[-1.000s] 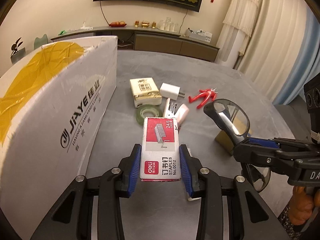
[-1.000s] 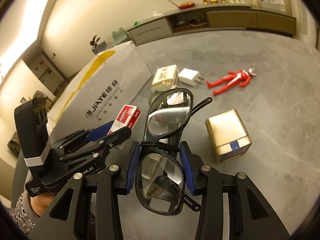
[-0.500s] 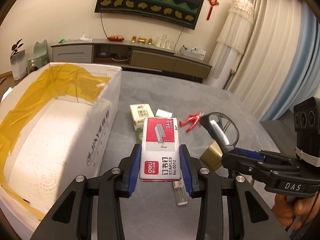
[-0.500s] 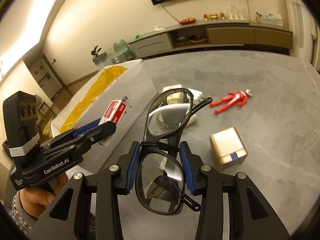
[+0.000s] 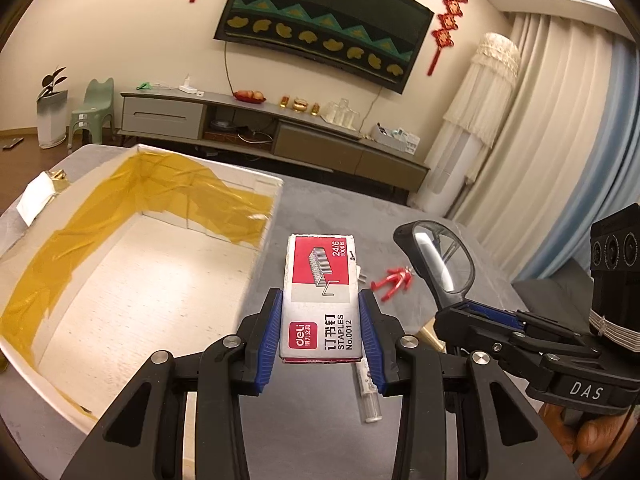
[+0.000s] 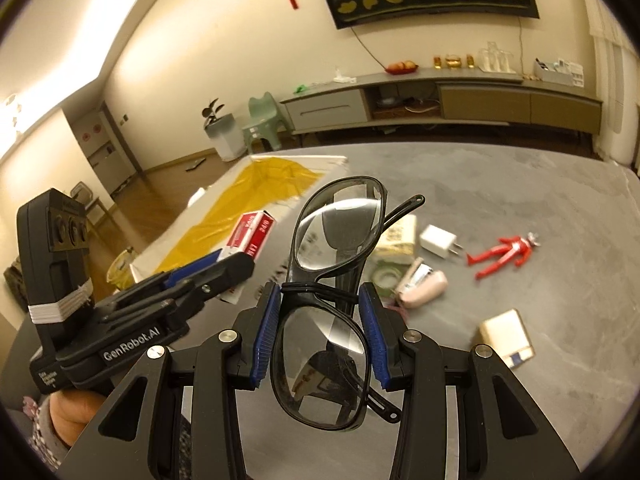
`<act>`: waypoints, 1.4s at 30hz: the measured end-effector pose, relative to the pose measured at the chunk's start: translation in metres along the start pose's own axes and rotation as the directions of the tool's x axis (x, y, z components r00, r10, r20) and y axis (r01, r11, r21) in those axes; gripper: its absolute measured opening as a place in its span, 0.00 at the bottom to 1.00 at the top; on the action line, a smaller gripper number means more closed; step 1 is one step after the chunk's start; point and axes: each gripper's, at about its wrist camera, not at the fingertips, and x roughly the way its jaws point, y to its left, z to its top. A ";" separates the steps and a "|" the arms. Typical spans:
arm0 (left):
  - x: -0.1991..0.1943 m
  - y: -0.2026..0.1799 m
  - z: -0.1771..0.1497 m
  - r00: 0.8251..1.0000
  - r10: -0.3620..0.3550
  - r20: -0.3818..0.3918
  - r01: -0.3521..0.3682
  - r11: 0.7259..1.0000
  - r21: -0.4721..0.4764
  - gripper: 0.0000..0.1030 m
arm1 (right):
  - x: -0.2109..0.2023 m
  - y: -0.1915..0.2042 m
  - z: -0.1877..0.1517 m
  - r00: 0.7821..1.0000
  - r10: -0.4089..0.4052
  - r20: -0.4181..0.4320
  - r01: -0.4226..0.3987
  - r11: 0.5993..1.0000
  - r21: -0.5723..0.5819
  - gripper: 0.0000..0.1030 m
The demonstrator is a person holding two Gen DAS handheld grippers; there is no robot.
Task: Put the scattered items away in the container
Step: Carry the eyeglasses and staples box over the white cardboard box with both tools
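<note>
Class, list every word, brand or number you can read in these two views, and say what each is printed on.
"deli", "STAPLES No.0012", "24/6", "1000": staple box clamped in left tool.
"DAS": right tool body.
"GenRobot.AI": left tool body, right view.
Its smaller side label: too small.
Pale packet print: blurred.

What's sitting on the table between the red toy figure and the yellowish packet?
In the right wrist view, a white plug adapter lies between the red toy figure and the yellowish packet, apart from the figure.

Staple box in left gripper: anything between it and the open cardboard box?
Nothing visible. The staple box is held in the left gripper beside the cardboard box, just right of its near wall, and the interior looks bare.
</note>
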 end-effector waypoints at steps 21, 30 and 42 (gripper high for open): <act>-0.013 0.076 0.049 0.997 0.077 0.031 -0.074 0.993 -0.088 0.38 | 0.044 0.064 0.053 0.998 0.054 -0.013 -0.055 0.995 -0.079 0.42; -0.001 0.084 0.068 0.996 0.087 0.019 -0.085 0.994 -0.070 0.38 | 0.070 0.069 0.071 0.997 0.065 -0.031 -0.067 0.994 -0.085 0.42; 0.048 0.138 0.096 0.990 0.125 -0.073 -0.134 0.982 -0.137 0.38 | 0.129 0.064 0.100 0.995 0.045 -0.091 -0.050 0.997 -0.062 0.42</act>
